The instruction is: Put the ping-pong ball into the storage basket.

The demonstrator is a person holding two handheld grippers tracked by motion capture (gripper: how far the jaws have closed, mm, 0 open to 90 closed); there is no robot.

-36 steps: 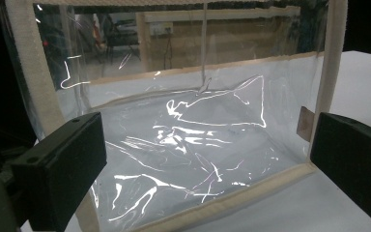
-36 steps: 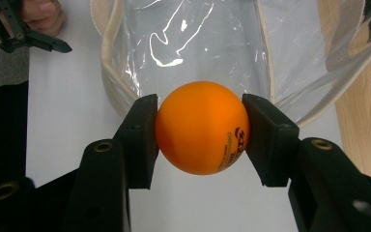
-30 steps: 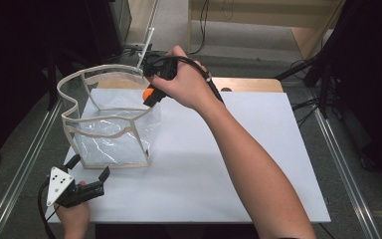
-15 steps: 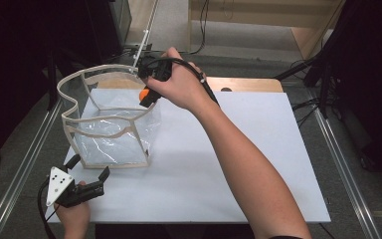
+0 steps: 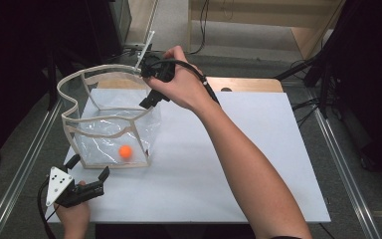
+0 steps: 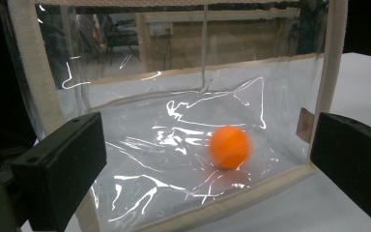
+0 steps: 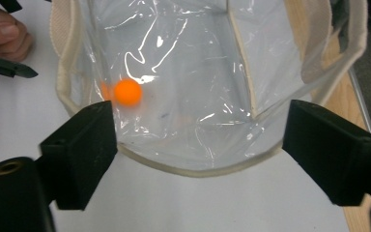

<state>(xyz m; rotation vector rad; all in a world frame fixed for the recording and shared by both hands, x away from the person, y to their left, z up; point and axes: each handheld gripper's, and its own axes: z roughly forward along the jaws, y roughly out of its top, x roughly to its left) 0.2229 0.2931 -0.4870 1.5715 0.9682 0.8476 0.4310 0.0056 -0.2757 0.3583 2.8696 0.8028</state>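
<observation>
A clear plastic bag (image 5: 99, 134) with cream trim stands open on the white table. An orange ball (image 5: 125, 152) lies on its bottom near the front wall. My right gripper (image 5: 149, 102) hangs over the bag's far right rim and points down into it. Its jaws have just been opening and are open, with nothing between them. In the right gripper view the ball (image 7: 127, 92) lies far below inside the bag (image 7: 212, 72). My left gripper (image 5: 89, 166) rests open at the table's near left, facing the bag (image 6: 331, 58) and the ball (image 6: 229, 146) behind its wall.
The white table top (image 5: 258, 164) stretches right of the bag. A wooden strip (image 5: 248, 84) runs along its far edge. Metal rails (image 5: 343, 164) flank the table. A white rod (image 5: 144, 47) sticks up behind the bag, with cables and dark cabinets beyond.
The orange ball was in my right gripper over the bag; the jaws opened and it now lies on the bag's bottom. Neither hand has shifted.
</observation>
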